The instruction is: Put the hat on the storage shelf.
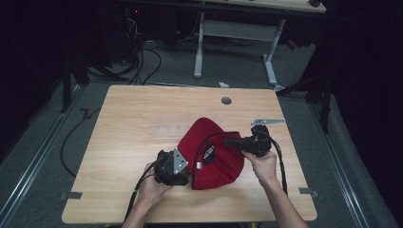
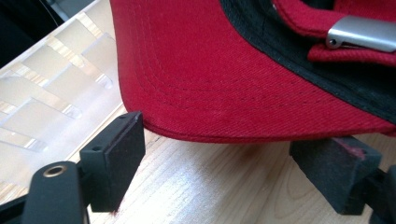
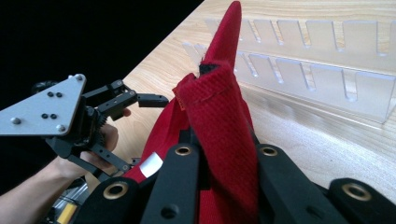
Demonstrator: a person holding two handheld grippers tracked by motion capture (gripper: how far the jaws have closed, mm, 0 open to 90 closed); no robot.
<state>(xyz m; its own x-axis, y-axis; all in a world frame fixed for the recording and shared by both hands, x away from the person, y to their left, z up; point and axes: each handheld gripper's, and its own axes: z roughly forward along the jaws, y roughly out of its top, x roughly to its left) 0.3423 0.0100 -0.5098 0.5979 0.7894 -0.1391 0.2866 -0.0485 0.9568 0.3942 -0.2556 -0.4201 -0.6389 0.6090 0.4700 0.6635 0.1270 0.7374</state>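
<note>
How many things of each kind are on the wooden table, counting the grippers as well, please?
Red cap: 1
Clear slotted rack: 1
Grippers: 2, the left gripper open at the cap's brim, the right gripper shut on the cap's fabric
Grey grommet hole in the table: 1
Total: 5

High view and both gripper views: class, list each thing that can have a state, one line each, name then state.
red cap: on the table, its rear edge pinched and lifted.
right gripper: shut on the cap's fabric.
left gripper: open, jaws either side of the cap's brim, not closed.
strap buckle: fastened on the strap.
</note>
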